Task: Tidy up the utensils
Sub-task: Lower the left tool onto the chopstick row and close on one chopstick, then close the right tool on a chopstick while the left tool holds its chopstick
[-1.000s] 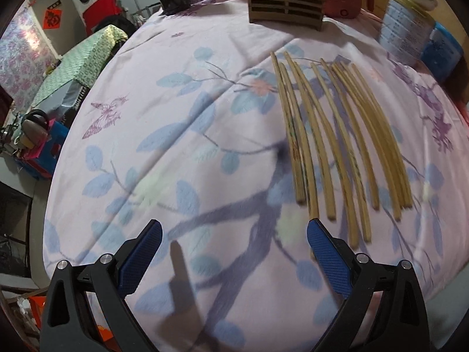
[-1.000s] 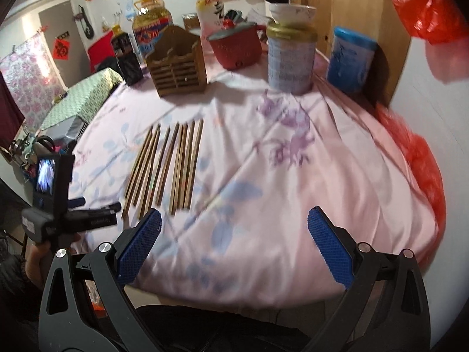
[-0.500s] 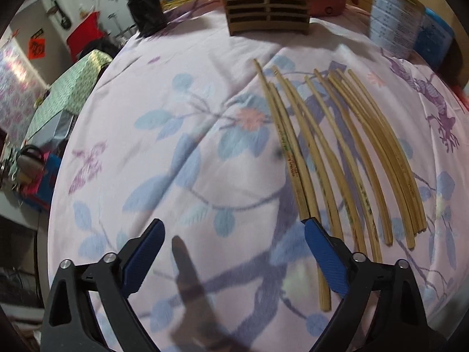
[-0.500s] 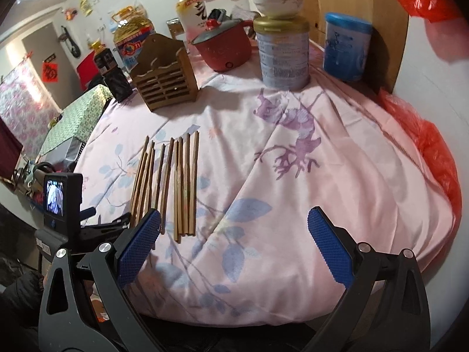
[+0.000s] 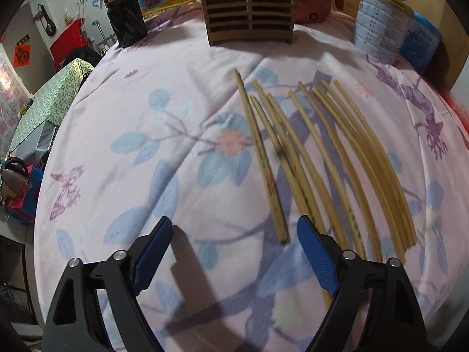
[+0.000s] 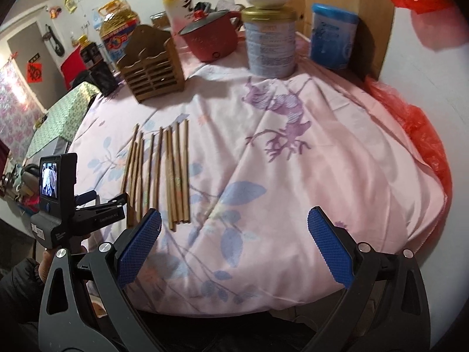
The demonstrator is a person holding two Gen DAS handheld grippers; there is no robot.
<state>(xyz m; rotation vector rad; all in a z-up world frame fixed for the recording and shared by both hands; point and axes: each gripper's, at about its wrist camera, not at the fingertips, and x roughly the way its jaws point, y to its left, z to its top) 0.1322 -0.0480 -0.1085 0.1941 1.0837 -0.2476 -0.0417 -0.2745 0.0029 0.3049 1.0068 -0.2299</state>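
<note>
Where nine chopsticks [image 6: 159, 173] lie, one wooden holder [image 6: 152, 64] stands.

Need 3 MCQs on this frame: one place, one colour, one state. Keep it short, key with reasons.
1. Where does the wooden slatted holder stand relative to the chopsticks?
A. At the table's far side, beyond their far tips
B. Among them
C. On the floor

2. What colour is the small lidded pot?
A. Green
B. Red
C. White

3. What is between the fingers of the left gripper?
A. A bundle of chopsticks, clamped
B. A bowl
C. Nothing gripped; only the near end of one chopstick lies in the gap

Key: 1 A, the holder sits past the sticks' far tips in both views. 2 B, its body is red under a grey lid. 3 C, the left gripper is closing but its fingers press on nothing yet; the chopstick lies flat on the cloth.
</note>
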